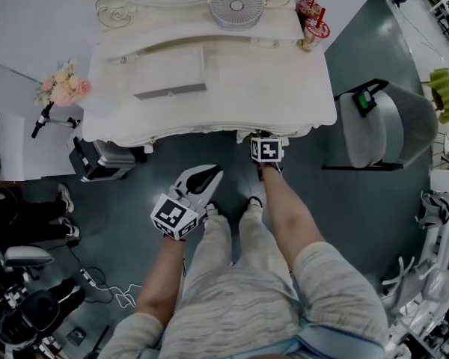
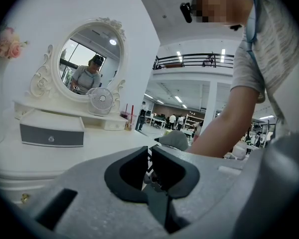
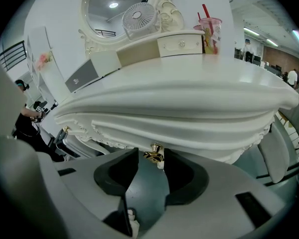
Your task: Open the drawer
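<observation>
Drawer knob [image 3: 153,154] seemingly between half-open right tool [image 3: 152,157]

The dressing table [image 1: 269,81] is cream-white, its knob [image 3: 154,154] gold, the flowers [image 1: 62,88] pink, the floor [image 1: 135,208] seemingly dark grey-green.

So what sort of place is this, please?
Probably a large hall with a staged bedroom corner: an ornate white dressing table and oval mirror, yet a balcony railing and distant people beyond.
</observation>
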`<action>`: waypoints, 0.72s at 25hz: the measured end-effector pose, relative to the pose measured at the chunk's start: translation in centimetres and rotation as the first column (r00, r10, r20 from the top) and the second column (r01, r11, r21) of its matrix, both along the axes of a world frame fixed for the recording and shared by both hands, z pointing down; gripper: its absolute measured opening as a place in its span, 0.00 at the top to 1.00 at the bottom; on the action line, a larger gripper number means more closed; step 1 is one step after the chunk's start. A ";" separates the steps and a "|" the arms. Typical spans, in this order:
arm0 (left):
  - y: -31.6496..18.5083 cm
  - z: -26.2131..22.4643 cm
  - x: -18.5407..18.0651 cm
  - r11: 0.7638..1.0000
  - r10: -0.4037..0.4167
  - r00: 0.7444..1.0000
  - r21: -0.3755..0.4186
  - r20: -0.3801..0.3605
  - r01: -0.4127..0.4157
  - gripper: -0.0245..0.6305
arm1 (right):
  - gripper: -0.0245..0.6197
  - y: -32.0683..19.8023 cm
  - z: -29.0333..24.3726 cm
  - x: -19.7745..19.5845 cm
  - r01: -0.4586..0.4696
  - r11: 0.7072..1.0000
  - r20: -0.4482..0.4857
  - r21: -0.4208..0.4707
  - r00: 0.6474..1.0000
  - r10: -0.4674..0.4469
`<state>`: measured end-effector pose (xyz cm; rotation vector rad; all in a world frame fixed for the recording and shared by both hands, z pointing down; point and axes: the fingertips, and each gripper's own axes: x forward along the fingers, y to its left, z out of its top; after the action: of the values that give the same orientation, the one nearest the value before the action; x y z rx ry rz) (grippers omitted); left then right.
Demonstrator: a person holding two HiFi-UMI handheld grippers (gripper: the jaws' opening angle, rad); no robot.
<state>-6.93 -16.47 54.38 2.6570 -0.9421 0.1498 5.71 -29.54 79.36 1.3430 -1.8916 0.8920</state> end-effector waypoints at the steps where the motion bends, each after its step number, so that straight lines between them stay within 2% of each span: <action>1: 0.0 0.0 0.0 1.000 0.000 1.000 0.001 0.000 0.000 0.91 | 0.73 0.0 0.0 0.1 0.002 1.000 -0.013 -0.005 1.000 -0.002; 2: 0.1 -0.1 0.1 1.000 0.001 1.000 0.001 0.001 -0.001 0.91 | 0.76 0.0 0.1 0.2 0.004 1.000 -0.025 -0.010 1.000 -0.005; 18: 0.6 -0.3 0.0 1.000 -0.002 1.000 0.000 -0.006 0.002 0.91 | 0.77 0.9 0.0 0.3 0.006 1.000 -0.046 -0.018 0.999 -0.007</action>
<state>-6.92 -15.82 54.06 2.6548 -0.9434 0.1407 6.00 -28.60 79.35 1.3346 -1.8475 0.8655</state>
